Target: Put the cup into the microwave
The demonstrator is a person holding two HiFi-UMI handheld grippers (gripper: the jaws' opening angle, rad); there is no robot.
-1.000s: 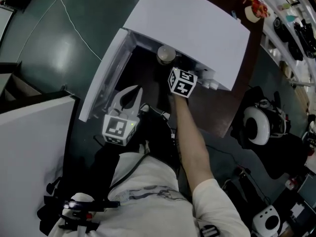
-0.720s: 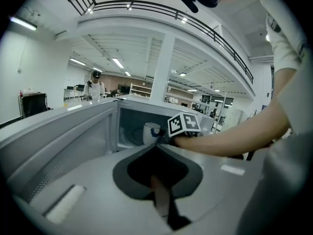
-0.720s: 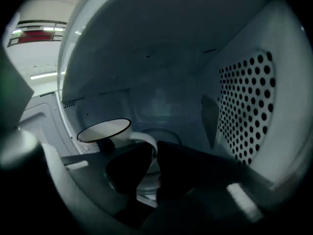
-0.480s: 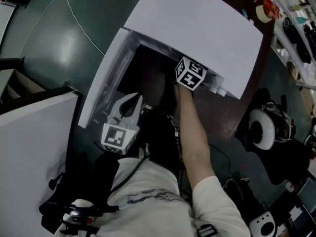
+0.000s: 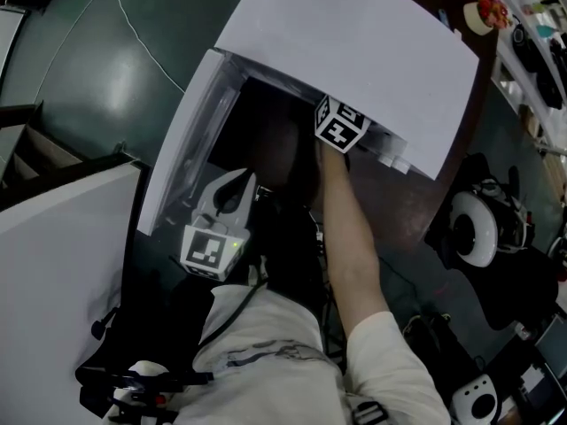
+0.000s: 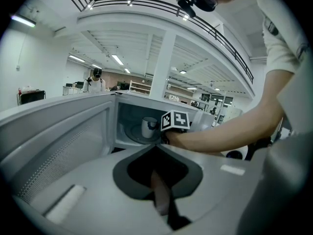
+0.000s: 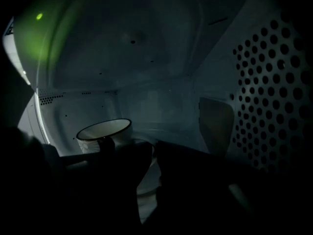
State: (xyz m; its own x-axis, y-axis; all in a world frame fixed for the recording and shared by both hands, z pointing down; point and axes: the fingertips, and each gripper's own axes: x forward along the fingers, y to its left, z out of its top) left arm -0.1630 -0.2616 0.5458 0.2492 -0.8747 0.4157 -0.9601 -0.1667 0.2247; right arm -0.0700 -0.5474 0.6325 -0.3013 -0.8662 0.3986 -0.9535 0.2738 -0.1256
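Cup [image 7: 102, 131] in microwave [image 5: 354, 51], right tool [image 7: 152, 145] beside it, perforated wall [image 7: 274, 92] near right

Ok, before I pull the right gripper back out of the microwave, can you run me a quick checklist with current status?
1. Microwave door swung wide open: ok.
2. Cup upright on the turntable inside: ok.
3. Right gripper released from the cup: cannot tell. Its view is very dark, and the cup shows just left of the jaws.
4. Left gripper out of the way: ok. It is shut, empty and outside the opening.
5. Doorway free for closing: not ok. The right forearm reaches through it.
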